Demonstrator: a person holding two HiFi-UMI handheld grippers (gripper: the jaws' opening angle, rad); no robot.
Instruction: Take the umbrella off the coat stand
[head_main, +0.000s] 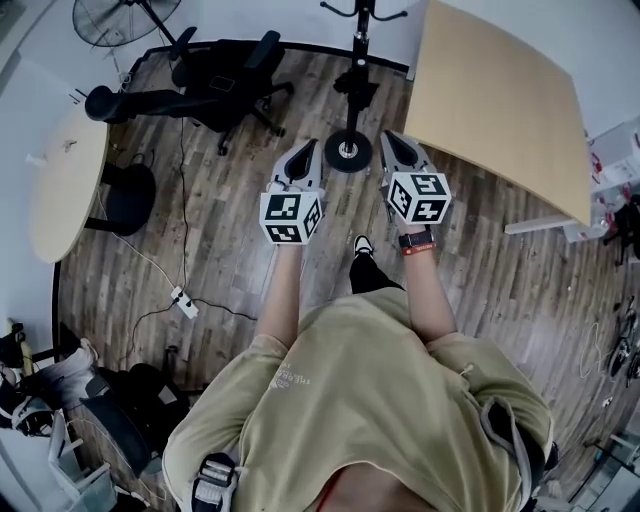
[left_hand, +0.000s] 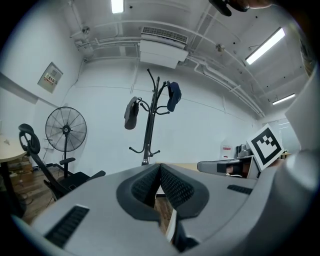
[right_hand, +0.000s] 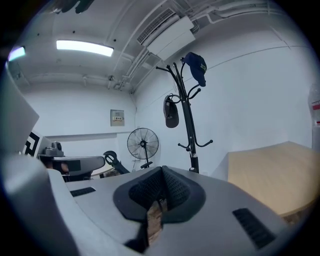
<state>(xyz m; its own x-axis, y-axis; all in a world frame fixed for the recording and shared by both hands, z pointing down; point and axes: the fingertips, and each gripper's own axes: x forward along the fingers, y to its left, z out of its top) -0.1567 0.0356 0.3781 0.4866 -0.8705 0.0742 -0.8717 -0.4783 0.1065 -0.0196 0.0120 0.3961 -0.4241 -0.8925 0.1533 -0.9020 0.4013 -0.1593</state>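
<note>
The folded umbrella (left_hand: 131, 114) hangs on the coat stand (left_hand: 149, 130), ahead of and above both my grippers and well apart from them. A blue cap (left_hand: 173, 96) hangs opposite. My left gripper (head_main: 309, 145) and right gripper (head_main: 389, 137) are closed and empty.

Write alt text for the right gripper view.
The right gripper, jaws shut and empty, fills the foreground, aimed toward a black coat stand. A folded dark umbrella hangs from it, a blue cap above; a fan stands left, a wooden table right.

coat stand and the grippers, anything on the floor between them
No: head view shows only bare wood floor between the coat stand, left gripper and right gripper.
</note>
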